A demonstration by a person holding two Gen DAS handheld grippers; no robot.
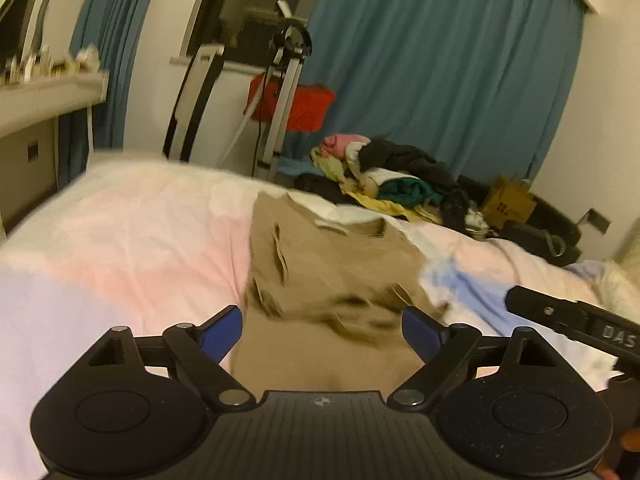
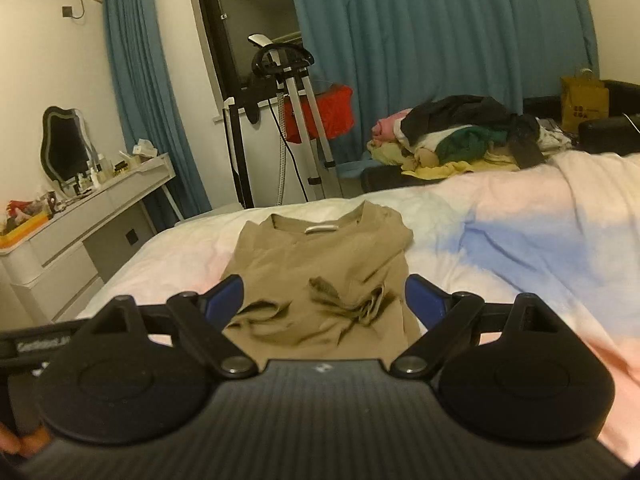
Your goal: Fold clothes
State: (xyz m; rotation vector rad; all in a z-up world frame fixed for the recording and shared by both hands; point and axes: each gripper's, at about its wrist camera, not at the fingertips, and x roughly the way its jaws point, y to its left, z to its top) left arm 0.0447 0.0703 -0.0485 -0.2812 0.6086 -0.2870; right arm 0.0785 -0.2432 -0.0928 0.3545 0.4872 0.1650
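Note:
A tan T-shirt (image 2: 320,264) lies on the bed with its collar and label at the far end and both sides folded inward. Loose folds bunch across its middle. In the left wrist view the same T-shirt (image 1: 332,272) looks blurred and rumpled. My left gripper (image 1: 322,330) is open over the shirt's near part, with nothing between its blue pads. My right gripper (image 2: 324,300) is also open, hovering above the shirt's near end. Part of the right gripper's black body shows at the right edge of the left wrist view.
The bed sheet (image 2: 520,240) is pastel pink, blue and white. A heap of unfolded clothes (image 2: 452,136) sits beyond the bed's far right. A garment steamer stand (image 2: 296,92), a white dressing table (image 2: 80,216) at the left and blue curtains (image 2: 420,40) stand behind.

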